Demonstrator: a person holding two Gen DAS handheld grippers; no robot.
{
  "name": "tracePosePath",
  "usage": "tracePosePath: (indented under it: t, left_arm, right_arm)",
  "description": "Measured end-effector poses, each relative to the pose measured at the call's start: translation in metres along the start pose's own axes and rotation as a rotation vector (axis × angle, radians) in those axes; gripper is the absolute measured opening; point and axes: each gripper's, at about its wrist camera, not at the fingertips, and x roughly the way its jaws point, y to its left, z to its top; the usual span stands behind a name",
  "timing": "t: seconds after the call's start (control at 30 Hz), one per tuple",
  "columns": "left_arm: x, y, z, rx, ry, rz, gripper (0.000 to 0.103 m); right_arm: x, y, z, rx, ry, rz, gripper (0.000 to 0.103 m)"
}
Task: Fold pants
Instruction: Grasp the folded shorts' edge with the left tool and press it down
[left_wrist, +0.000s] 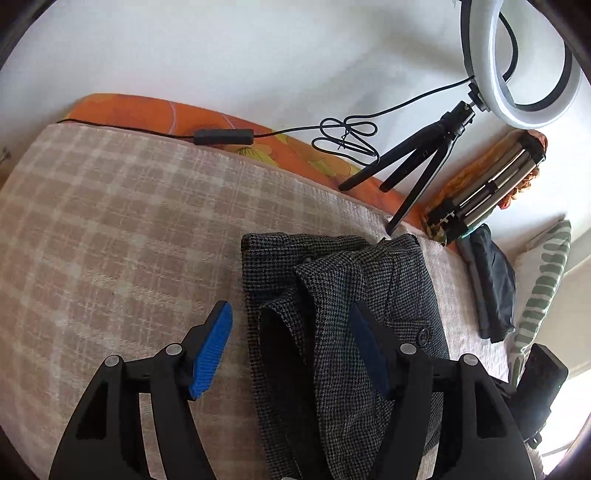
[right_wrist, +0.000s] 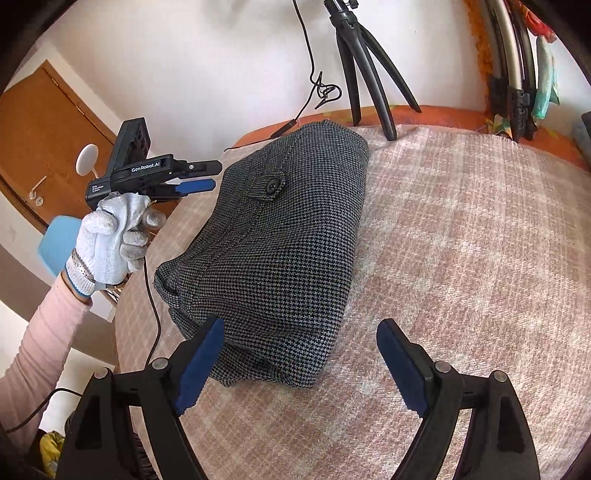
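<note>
The grey houndstooth pants (right_wrist: 284, 251) lie folded in a compact bundle on the checked beige blanket (right_wrist: 461, 258), a buttoned pocket flap on top. In the left wrist view the pants (left_wrist: 343, 332) lie under and between my fingers. My left gripper (left_wrist: 291, 325) is open and empty, held above the bundle's edge; it also shows in the right wrist view (right_wrist: 207, 177), raised to the left of the pants in a gloved hand. My right gripper (right_wrist: 301, 336) is open and empty, just in front of the bundle's near end.
A ring light (left_wrist: 524, 62) on a black tripod (left_wrist: 417, 162) stands at the bed's far edge, its cable and switch (left_wrist: 223, 136) trailing along the orange sheet. A folded dark garment (left_wrist: 491, 284), a striped pillow (left_wrist: 543, 280) and a folded stand (left_wrist: 487, 188) lie at the right.
</note>
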Motion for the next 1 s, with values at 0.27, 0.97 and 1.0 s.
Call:
tracePosePath:
  t: [0.27,0.97,1.0]
  left_arm:
    - [0.019,0.006,0.003,-0.034,0.014,-0.018,0.066]
    - [0.044,0.006,-0.003,-0.04,-0.036,-0.075,0.05]
    - [0.045,0.003,-0.003,-0.032,-0.037,-0.068,0.047]
  right_arm:
    - [0.021,-0.008,0.007,0.064,0.017,0.067,0.087]
    - [0.05,0.0,0.018,0.1,0.019,0.197,0.059]
    - [0.053,0.001,0.019,0.102,0.021,0.193,0.056]
